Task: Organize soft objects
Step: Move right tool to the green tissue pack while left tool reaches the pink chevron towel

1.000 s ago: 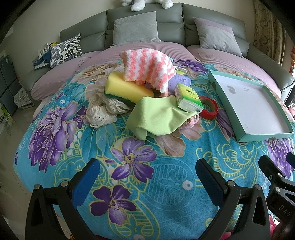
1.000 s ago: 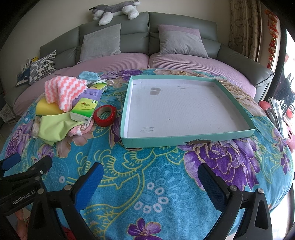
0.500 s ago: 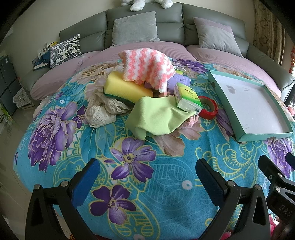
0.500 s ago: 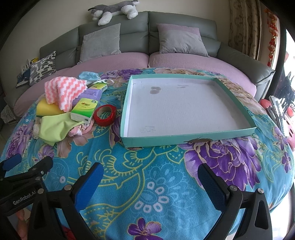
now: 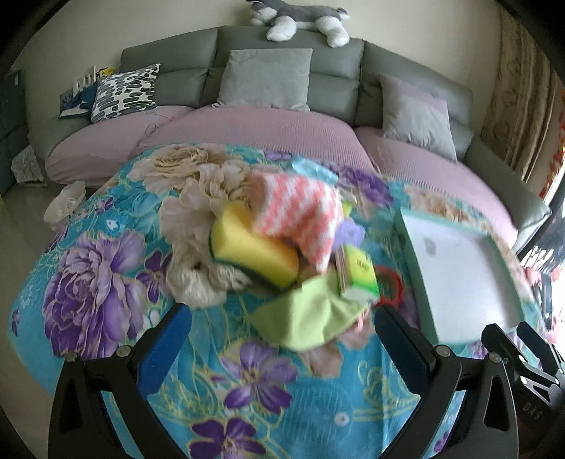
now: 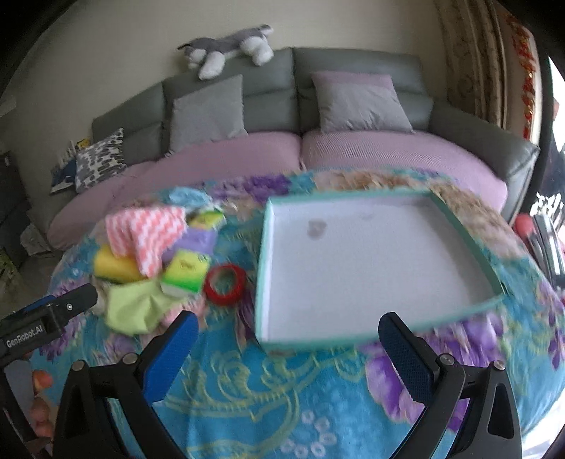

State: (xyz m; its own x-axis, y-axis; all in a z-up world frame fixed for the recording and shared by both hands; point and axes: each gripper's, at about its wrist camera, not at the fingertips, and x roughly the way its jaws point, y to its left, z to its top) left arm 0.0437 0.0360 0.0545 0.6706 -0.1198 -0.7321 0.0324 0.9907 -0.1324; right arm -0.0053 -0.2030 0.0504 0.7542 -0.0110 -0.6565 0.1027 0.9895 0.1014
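Note:
A heap of soft things lies on the flowered blanket: a pink-and-white knitted cloth [image 5: 300,212], a yellow sponge [image 5: 252,252], a cream lace cloth [image 5: 197,275], a lime green cloth [image 5: 310,314] and a green tissue pack [image 5: 358,275]. My left gripper [image 5: 282,342] is open just short of the green cloth, holding nothing. My right gripper [image 6: 287,347] is open before the near wall of the empty teal tray [image 6: 469,233]. The heap also shows in the right wrist view, with the knitted cloth [image 6: 148,233] at the left.
A red tape roll [image 6: 226,284] lies between the heap and the tray. A purple pack [image 6: 199,240] and a light blue cloth [image 6: 185,196] sit behind the heap. The grey sofa [image 5: 268,91] with cushions and a plush dog [image 5: 300,17] curves behind the blanket.
Both grippers have moved forward and tilted upward; the heap and tray sit closer to the fingers, and more of the sofa back and wall shows. Both stay open.

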